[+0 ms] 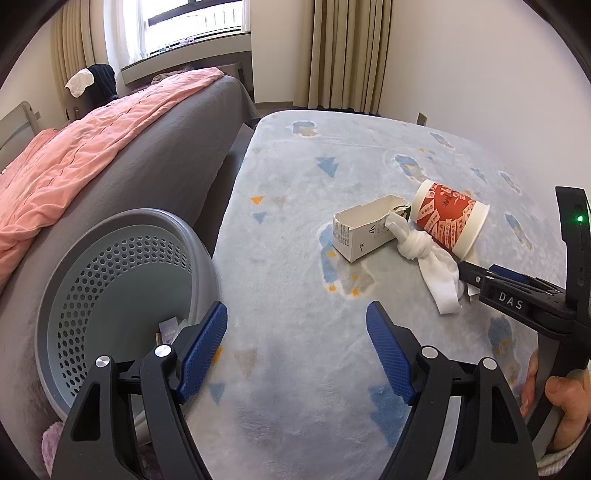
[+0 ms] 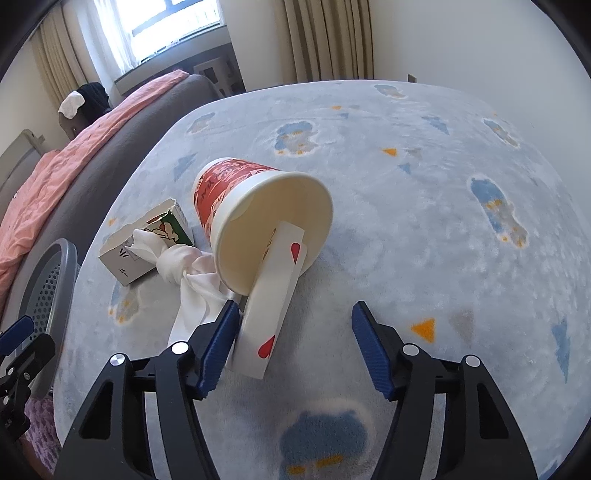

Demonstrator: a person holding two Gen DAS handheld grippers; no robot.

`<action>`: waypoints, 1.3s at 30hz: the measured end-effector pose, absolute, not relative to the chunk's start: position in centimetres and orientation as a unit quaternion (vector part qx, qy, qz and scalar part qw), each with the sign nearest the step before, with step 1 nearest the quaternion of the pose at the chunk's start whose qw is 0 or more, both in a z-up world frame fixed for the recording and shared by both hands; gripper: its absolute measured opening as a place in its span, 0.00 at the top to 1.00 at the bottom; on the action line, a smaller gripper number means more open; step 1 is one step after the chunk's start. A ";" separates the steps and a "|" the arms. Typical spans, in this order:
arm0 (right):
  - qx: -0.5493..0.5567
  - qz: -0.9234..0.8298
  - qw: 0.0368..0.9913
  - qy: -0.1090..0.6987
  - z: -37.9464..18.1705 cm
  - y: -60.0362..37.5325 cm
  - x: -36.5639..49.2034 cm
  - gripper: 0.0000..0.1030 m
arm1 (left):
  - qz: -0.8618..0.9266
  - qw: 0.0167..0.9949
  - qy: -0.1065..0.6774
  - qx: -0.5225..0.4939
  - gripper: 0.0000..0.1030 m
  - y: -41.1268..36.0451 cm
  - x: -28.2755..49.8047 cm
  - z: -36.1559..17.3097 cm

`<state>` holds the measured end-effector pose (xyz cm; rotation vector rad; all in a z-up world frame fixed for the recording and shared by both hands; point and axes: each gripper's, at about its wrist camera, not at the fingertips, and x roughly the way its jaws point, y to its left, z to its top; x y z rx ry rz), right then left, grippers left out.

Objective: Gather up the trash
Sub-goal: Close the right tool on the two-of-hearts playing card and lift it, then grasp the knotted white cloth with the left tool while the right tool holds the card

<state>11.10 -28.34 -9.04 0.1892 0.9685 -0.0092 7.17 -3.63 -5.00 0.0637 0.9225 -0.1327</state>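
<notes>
Now | playing card (image 2: 271,291) leans on the mouth of the tipped paper cup (image 2: 258,218), mid-blanket (image 2: 424,221), long axis pointing away from the tongs | right gripper (image 2: 291,345): jaws apart, card between, touching the left pad only | left gripper (image 1: 297,345): apart, empty, nearer the basket (image 1: 122,280).

Bed (image 1: 155,155) on the left, grey cover, pink quilt (image 1: 85,147) rumpled along its top. Pale blue blanket (image 1: 295,258) with blue and orange triangles and cloud-like patches covers the surface in front. Window (image 1: 192,22) at the back, bright, sheer white curtain over it, beige curtains (image 1: 347,51) right of it and at the far left. Sill (image 1: 184,55) below the window with small items, too small to tell. Dark chair (image 1: 101,83) by the bed's far end, white cloth (image 1: 79,83) draped on it. White wall (image 1: 480,74) on the right. Something pink and fuzzy (image 1: 53,443) at lower left.
</notes>
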 end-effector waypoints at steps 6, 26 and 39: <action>0.082 0.006 0.883 0.462 -8.8 -27.9 11.2 0.65 | -0.066 0.893 0.443 0.033 0.28 -4.1 7.1 -4.8; 0.135 0.049 0.882 0.448 -7.2 -30.8 5.6 0.83 | -0.111 0.885 0.448 0.052 0.28 -8.6 7.2 -4.8; 0.172 0.062 0.890 0.417 -6.2 -33.7 4.1 0.84 | -0.138 0.877 0.456 0.060 0.28 -13.4 9.3 -6.1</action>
